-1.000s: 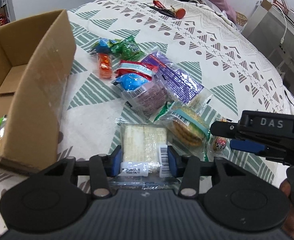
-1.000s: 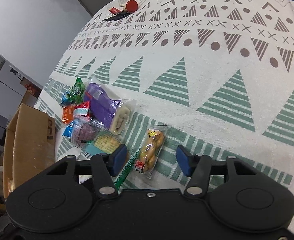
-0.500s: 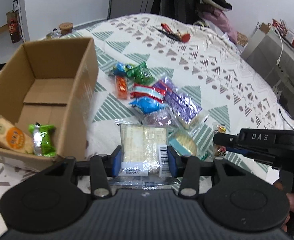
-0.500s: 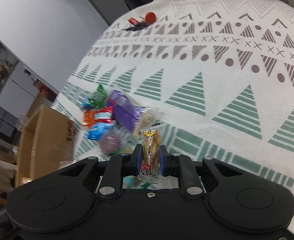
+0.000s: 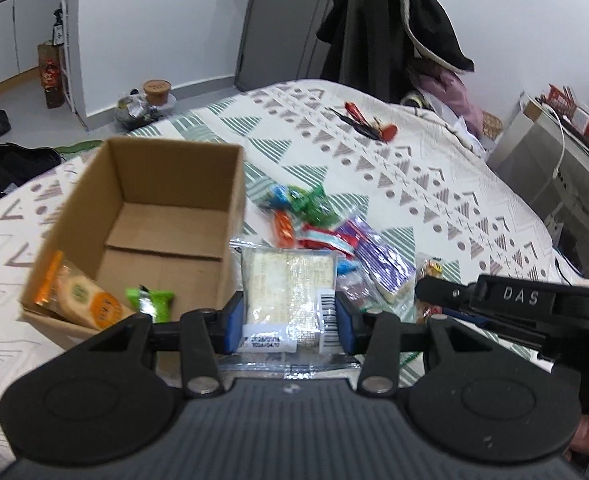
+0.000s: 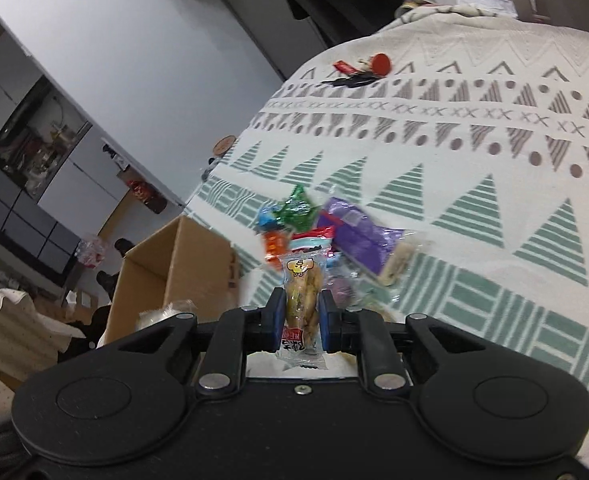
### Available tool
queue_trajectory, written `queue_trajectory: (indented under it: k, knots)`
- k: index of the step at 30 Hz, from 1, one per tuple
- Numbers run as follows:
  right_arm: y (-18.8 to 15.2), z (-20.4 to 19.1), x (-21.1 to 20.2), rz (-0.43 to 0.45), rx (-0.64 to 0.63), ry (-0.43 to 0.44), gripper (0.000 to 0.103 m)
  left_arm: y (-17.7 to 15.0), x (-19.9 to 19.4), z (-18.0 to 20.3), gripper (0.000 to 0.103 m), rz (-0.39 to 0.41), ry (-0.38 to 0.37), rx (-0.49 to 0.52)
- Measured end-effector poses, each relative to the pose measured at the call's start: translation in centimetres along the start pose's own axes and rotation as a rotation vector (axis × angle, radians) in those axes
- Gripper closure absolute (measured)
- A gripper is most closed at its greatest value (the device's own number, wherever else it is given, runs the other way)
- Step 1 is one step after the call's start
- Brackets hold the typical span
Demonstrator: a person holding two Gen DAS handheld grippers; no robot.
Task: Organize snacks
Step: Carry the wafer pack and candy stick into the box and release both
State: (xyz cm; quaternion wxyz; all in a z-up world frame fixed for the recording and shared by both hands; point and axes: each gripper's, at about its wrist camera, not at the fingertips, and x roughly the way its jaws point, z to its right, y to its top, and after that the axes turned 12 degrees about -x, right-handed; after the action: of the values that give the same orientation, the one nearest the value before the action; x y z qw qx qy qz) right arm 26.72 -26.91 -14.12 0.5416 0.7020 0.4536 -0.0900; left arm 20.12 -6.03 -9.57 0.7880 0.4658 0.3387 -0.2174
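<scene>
My left gripper [image 5: 289, 322] is shut on a clear pack of pale crackers [image 5: 288, 280] and holds it above the bed, just right of the open cardboard box [image 5: 150, 216]. The box holds an orange round-cracker pack [image 5: 80, 294] and a green packet [image 5: 150, 300]. My right gripper [image 6: 300, 320] is shut on a narrow yellow snack packet [image 6: 300, 294], lifted off the bed; it shows at the right of the left wrist view [image 5: 506, 312]. A pile of loose snacks [image 5: 326, 228] lies on the patterned bedspread [image 6: 474, 184]. The box also shows in the right wrist view [image 6: 178, 272].
A purple packet [image 6: 358, 240], green [image 6: 296, 208] and orange [image 6: 274, 244] packets lie in the pile. Keys with a red tag [image 5: 368, 122] lie at the far side of the bed. Clothes hang behind the bed [image 5: 398, 28]. A grey cabinet [image 5: 554, 152] stands to the right.
Both grippers rose from the bed. The left one carried the cracker pack up and left, toward the box. The right one shut on the yellow snack packet and lifted it.
</scene>
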Motion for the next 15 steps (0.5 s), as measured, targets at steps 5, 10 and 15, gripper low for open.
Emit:
queue_trajectory:
  k: [5, 10, 15]
  knots:
    - [0.2, -1.9, -0.1, 0.024, -0.014, 0.010, 0.085, 1.1, -1.2, -1.3, 0.058, 0.028, 0.012, -0.012]
    - [0.2, -3.9, 0.6, 0.031, -0.015, 0.028, 0.085, 2.3, -1.7, -2.7, 0.058, 0.049, 0.022, -0.031]
    - [0.3, -5.4, 1.5, 0.032, -0.015, 0.036, 0.085, 3.5, -2.2, -4.2, 0.058, 0.071, 0.033, -0.043]
